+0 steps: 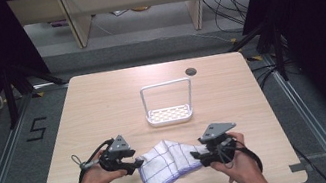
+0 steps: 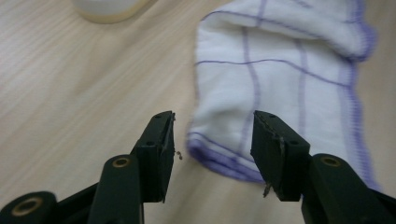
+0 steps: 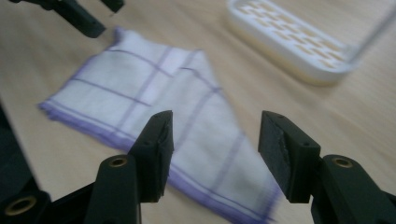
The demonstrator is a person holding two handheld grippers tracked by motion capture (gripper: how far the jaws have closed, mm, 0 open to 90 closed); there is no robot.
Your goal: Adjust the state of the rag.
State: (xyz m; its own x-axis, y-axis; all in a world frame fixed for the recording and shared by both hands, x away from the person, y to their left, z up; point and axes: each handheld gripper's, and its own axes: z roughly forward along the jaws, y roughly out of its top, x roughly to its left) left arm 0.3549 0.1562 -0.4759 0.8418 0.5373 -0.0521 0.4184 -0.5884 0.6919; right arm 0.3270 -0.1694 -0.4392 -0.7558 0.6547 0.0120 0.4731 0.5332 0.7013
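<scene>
High view: both grippers, left (image 1: 139,163) and right (image 1: 195,156), flank the folded cloth (image 1: 168,164), jaws apart.

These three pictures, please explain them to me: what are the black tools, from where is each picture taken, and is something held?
A person holds a hand tool with two black jaws in each hand: the left gripper and the right gripper. The high view looks down on the wooden table. The other two pictures come from small cameras riding on each gripper, looking along its jaws. On the table lie a folded white cloth with purple lines and a white rack with a tall handle. Both grippers are open beside the cloth; nothing is held.
</scene>
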